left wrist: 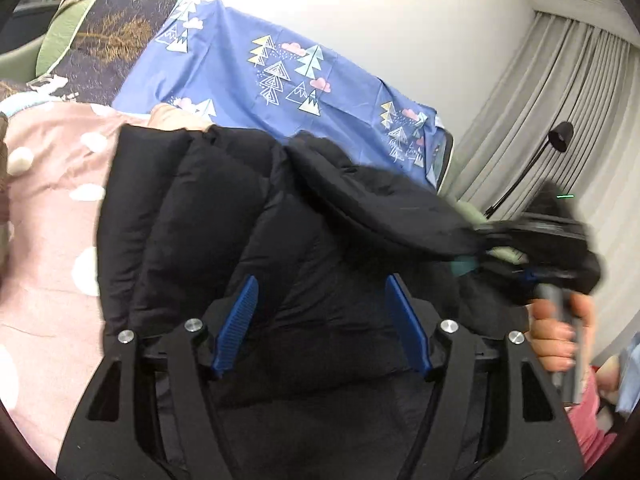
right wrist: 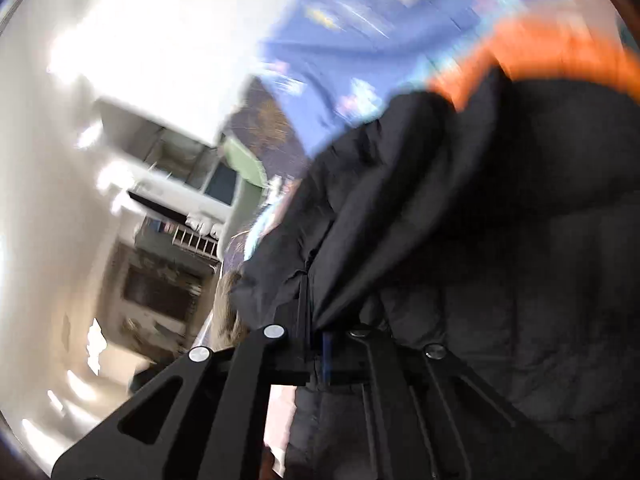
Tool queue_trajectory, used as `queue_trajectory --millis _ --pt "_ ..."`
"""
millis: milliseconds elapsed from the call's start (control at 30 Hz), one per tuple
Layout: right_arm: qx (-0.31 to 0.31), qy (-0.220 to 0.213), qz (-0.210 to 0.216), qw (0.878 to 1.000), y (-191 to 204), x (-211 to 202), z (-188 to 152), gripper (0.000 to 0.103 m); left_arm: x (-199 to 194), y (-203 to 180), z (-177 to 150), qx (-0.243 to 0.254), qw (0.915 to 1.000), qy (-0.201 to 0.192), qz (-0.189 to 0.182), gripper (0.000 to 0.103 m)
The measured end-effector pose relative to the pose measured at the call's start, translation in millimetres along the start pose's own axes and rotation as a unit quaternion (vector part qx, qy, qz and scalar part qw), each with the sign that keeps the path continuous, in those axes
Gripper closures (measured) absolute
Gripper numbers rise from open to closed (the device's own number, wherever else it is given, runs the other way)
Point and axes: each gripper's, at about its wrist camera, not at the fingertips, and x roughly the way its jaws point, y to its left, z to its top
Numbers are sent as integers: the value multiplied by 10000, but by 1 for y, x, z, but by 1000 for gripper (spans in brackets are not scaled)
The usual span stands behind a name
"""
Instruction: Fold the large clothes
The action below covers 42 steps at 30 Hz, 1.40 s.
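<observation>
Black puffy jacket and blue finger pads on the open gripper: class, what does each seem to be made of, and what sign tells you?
Black puffy jacket: probably a smooth synthetic shell over soft filling, with a faint sheen and stitched, swollen panels.
Blue finger pads of the left gripper: likely rubber or soft plastic, matt, with fine ribbing.

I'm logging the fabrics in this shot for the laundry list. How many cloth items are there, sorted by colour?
Black: 1, the quilted black puffer jacket
Blue: 1, the blue sheet printed with trees and clouds
Pink: 1, the pink bedcover with white cloud shapes
Dark with gold print: 1, the dark patterned cloth
Total: 4
</observation>
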Motion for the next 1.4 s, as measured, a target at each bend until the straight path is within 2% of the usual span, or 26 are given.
queue_trajectory --millis 67,167,267,367,400,433,467,500,533,600,633,700,733,800,867,900,933,1033,1067,1100,1200,1233,1300,1400 --pt "-275 -13 -62 9996 7 -18 -15 99 -2 9 0 -26 9998 -10 171 35" --pt "-257 250 -308 9989 -6 -21 -42 99 -2 22 -2 -271 9994 -23 204 35" --pt "-199 667 -1066 9919 -38 9 -72 95 -3 20 -5 -482 9988 -27 29 35" --pt "-104 975 -1755 9796 -71 39 -92 93 -5 -2 -11 -308 9992 -11 -238 36" --pt "-72 983 -1905 9767 -77 44 -95 89 -5 -11 -13 -198 9993 -17 -325 45" --pt "-17 964 -1922 9766 -80 44 -96 87 -3 -25 -17 -37 9987 23 -511 66" --pt "51 939 -1912 9770 -82 44 -97 84 1 -32 -19 52 9980 102 -626 77" --pt "83 918 -1958 9763 -82 43 -96 79 9 -42 -22 181 9969 250 -719 94" --pt "73 910 -2003 9755 -81 41 -96 77 20 -52 -26 338 9963 434 -663 96" --pt "24 908 -2036 9748 -73 31 -96 57 54 -71 -39 765 9933 820 -281 95" --pt "21 848 -1989 9763 -67 15 -101 53 72 -75 -48 975 9899 1032 20 95" --pt "23 627 -1908 9796 -62 -13 -103 52 101 -68 -66 1004 9836 1427 453 96" --pt "46 411 -1904 9808 -64 -35 -102 52 112 -61 -76 908 9821 1566 520 96" --pt "168 -105 -1984 9799 -77 -81 -97 51 113 -55 -83 805 9844 1493 459 96" --pt "541 -811 -2263 9692 -107 -141 -87 49 108 -56 -84 820 9855 1429 410 96" --pt "997 -1306 -2472 9549 -132 -182 -83 48 107 -57 -84 847 9854 1418 411 96" --pt "1318 -1602 -2555 9443 -147 -206 -80 48 106 -59 -85 901 9851 1402 423 96" --pt "2572 -2873 -2437 8899 -205 -299 -90 45 105 -64 -88 1017 9843 1358 484 95" --pt "2856 -3146 -2452 8714 -222 -320 -96 36 104 -65 -88 1049 9840 1350 503 94" --pt "3073 -3279 -2478 8583 -238 -334 -99 30 103 -69 -88 1099 9835 1343 517 93" --pt "3682 -3334 -2240 8385 -282 -351 -97 29 99 -77 -86 1223 9818 1356 525 91" --pt "3943 -3330 -1973 8335 -303 -351 -93 28 97 -78 -83 1229 9820 1355 475 91" --pt "4167 -3303 -1737 8289 -332 -350 -84 28 87 -83 -79 1218 9833 1298 363 91" --pt "4105 -3595 -1825 8179 -343 -356 -64 31 78 -90 -79 1226 9841 1259 241 91"
